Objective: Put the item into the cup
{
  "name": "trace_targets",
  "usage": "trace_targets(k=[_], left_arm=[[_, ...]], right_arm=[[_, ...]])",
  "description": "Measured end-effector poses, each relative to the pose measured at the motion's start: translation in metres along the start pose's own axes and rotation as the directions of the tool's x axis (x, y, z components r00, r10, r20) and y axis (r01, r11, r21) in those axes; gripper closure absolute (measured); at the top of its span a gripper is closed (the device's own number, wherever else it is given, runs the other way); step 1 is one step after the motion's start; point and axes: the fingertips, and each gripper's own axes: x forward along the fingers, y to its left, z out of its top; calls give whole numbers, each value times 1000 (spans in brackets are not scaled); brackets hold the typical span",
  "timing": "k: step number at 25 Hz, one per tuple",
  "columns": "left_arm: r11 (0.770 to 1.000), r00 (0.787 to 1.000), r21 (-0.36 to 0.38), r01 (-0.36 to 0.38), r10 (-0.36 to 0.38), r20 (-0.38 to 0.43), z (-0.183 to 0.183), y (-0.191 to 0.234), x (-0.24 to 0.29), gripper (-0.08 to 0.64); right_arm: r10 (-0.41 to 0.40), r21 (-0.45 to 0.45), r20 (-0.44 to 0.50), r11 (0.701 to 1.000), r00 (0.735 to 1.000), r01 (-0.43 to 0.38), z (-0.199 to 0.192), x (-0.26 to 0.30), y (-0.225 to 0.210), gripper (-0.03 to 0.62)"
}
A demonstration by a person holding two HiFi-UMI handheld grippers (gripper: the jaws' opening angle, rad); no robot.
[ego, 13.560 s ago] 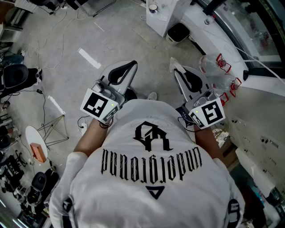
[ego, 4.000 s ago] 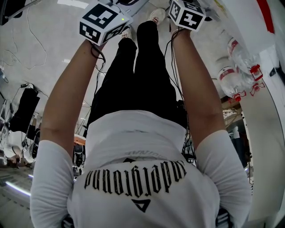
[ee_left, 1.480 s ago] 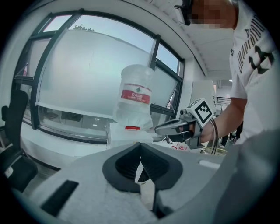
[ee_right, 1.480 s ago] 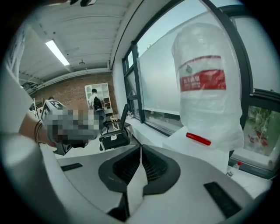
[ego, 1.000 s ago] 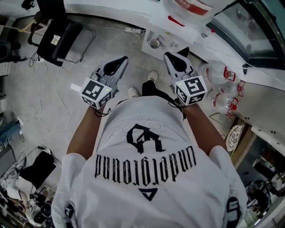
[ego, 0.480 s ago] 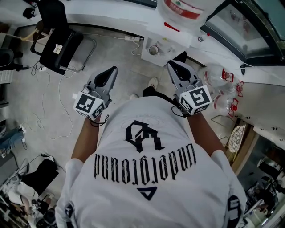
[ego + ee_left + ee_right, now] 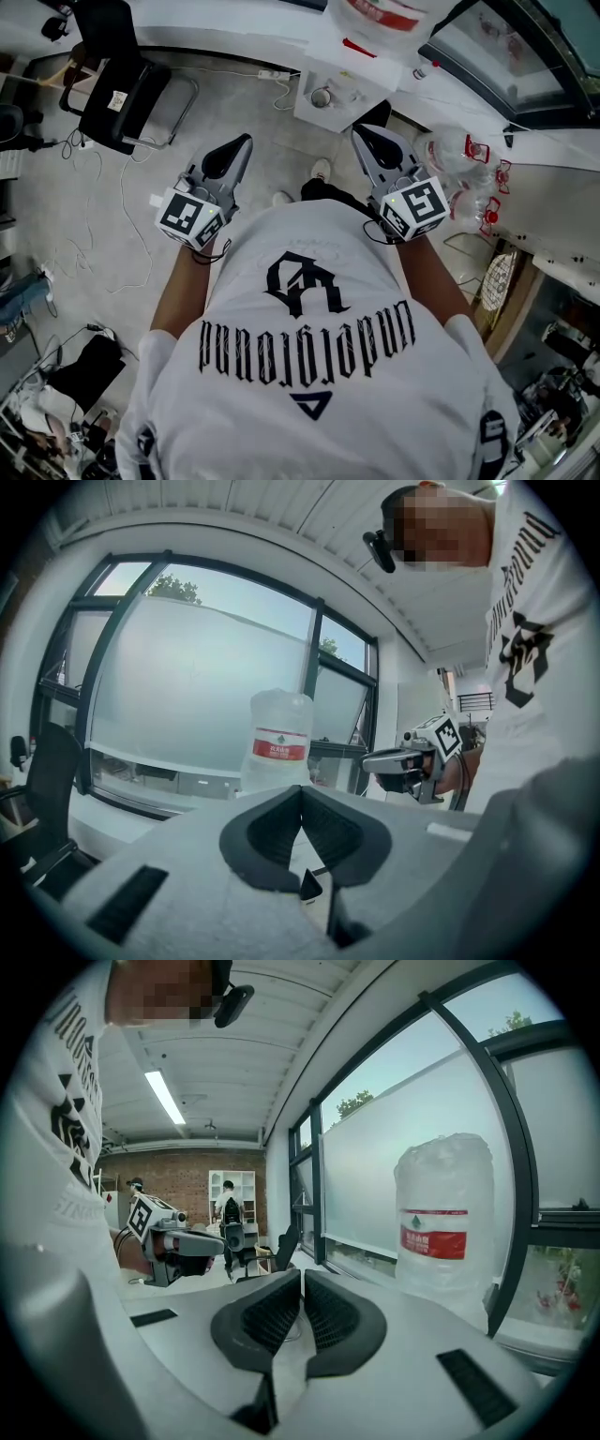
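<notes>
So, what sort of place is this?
Probably an office or lab workroom: a big water-cooler bottle stands by tall windows, and a black office chair sits on a bare floor.

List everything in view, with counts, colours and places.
Water jug: one, clear with a red label, on the white counter by the window.
Empty jugs: at least two, clear with red handles, on the floor at right.
Chair: one, black, far left.
Cup: one, greyish, on the white stand ahead.
T-shirt: one, white with black print.
Left gripper: grey, shut, empty.
Right gripper: grey, shut, empty.
</notes>
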Motion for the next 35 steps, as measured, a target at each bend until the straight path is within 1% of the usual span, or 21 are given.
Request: trace_targets(k=[9, 11, 14, 18, 21, 28, 35], left_arm=[[1000, 1000, -24, 9, -9, 16, 6, -19, 0, 548], [1000, 1000, -30, 8, -8, 13, 8, -24, 3, 548], [999, 1000, -35, 20, -20, 8, 8, -37, 15, 548], [998, 998, -42, 55, -56, -14, 0, -69, 39, 548], [997, 998, -44, 60, -61, -19, -2, -90, 54, 548], [998, 999, -50, 37, -39, -34, -9, -138, 79, 548], [999, 999, -52, -16, 14, -42, -22, -199, 90, 548]], right_arm=[[53, -29, -11, 998, 999, -54, 1, -11, 6, 568], [70, -41, -11, 997, 998, -70, 1, -15, 6, 568], [73, -46, -11, 996, 997, -73, -2, -28, -2, 568], [74, -38, -19, 996, 997, -75, -12, -57, -16, 568], [76, -26, -25, 997, 997, -76, -22, -79, -29, 568], [110, -21, -23, 994, 994, -110, -37, -126, -50, 568], [162, -17, 0, 987, 987, -162, -53, -179, -65, 568]])
